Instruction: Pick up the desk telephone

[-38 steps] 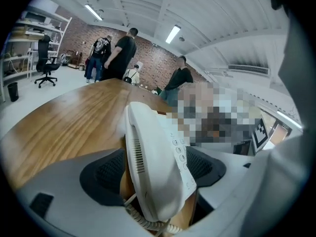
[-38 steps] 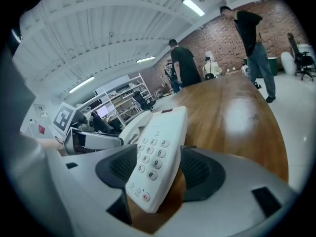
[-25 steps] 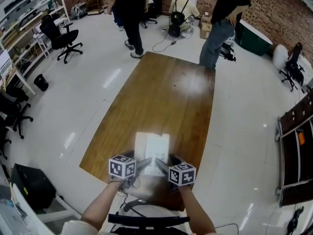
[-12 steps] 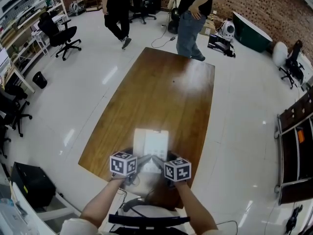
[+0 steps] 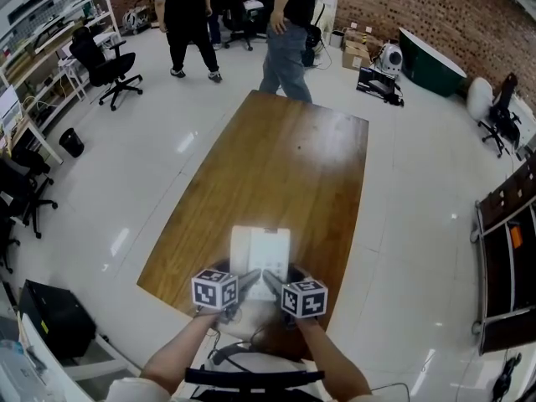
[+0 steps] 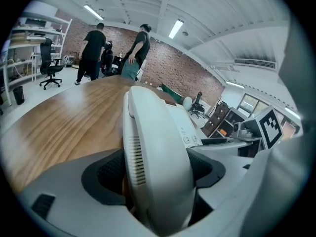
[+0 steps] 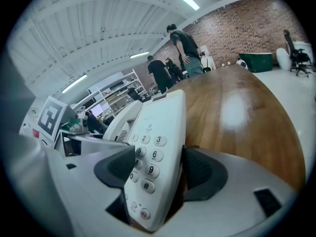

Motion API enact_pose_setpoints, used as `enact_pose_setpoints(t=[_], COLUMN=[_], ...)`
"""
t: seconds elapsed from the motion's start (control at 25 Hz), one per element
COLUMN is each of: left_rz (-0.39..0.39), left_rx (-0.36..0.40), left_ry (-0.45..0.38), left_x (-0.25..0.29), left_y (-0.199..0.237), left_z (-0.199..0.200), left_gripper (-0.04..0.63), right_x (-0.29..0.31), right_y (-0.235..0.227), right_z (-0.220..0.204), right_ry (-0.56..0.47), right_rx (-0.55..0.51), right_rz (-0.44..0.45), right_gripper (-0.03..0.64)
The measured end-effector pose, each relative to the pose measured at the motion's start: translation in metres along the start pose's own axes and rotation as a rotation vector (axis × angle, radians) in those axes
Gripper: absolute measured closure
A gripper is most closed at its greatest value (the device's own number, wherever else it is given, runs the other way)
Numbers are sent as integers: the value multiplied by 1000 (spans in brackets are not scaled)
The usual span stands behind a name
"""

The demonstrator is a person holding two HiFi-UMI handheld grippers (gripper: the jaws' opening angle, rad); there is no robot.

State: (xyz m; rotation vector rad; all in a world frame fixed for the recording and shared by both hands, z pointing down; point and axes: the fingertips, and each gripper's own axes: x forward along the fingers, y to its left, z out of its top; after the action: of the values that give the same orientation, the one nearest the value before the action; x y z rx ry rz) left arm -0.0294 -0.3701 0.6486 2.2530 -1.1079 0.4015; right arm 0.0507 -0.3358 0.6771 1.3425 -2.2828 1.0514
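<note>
A white desk telephone (image 5: 261, 252) lies on the near end of the long wooden table (image 5: 285, 157). Both grippers reach over its near edge. My left gripper (image 5: 246, 280) has the handset (image 6: 153, 157) between its jaws, which have just been closing, and both dark pads now lie against it. My right gripper (image 5: 274, 280) straddles the keypad side (image 7: 157, 152). Its jaws have also been closing, with one pad on the keys and the other against the phone's edge. The phone still rests on the wood.
Two people (image 5: 289, 23) stand at the table's far end. Office chairs (image 5: 107, 64) and shelves line the left wall. A black box (image 5: 52, 318) sits on the floor at the lower left, and a dark cabinet (image 5: 507, 258) stands at the right.
The two marker cubes have drawn closer together as the jaws narrowed on the phone. The phone has not moved. The people at the far end have walked leftward.
</note>
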Motion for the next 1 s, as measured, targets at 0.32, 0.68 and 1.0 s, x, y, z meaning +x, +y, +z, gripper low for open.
enact_pose_setpoints(t=[0.32, 0.68, 1.0], left_rz=[2, 12, 4], left_rx=[27, 62, 98], left_ry=[-69, -162, -242], left_x=[-14, -44, -72], left_y=[-12, -24, -43], left_z=[17, 43, 63], left_gripper=[224, 224, 225], right_x=[-16, -37, -64], right_y=[11, 37, 57], right_z=[17, 41, 58], right_ry=[-71, -152, -223], right_rx=[-60, -149, -201], right_rz=[1, 16, 8], right_gripper=[308, 305, 304])
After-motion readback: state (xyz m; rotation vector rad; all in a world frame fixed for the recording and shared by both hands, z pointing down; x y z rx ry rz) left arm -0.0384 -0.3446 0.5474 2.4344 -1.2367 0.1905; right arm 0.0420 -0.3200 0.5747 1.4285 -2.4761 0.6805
